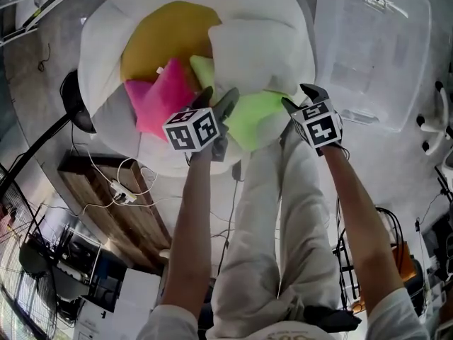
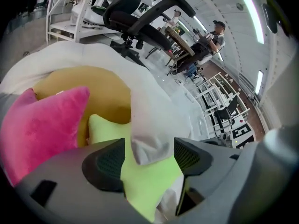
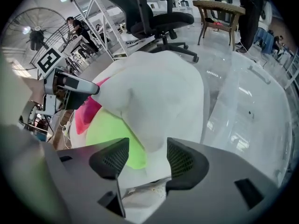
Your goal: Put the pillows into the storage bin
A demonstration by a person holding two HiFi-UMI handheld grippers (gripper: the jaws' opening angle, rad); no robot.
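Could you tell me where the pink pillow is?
Head view, left of centre: the pink pillow lies on the white beanbag, against the yellow pillow, left of the green pillow.

pillows (image 1: 166, 37) (image 1: 166, 98) (image 1: 258, 115) (image 1: 255, 48) 4 | storage bin (image 1: 371, 48) 1 | beanbag (image 1: 106, 48) 1 | tongs (image 1: 214, 98) (image 1: 304, 94) 2

head looks down; all views share lime pillow (image 1: 262, 115)

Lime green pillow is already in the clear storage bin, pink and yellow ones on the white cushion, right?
No. The head view shows the lime green pillow on the white cushion too, with the pink pillow and the yellow pillow; the clear storage bin holds no pillow.
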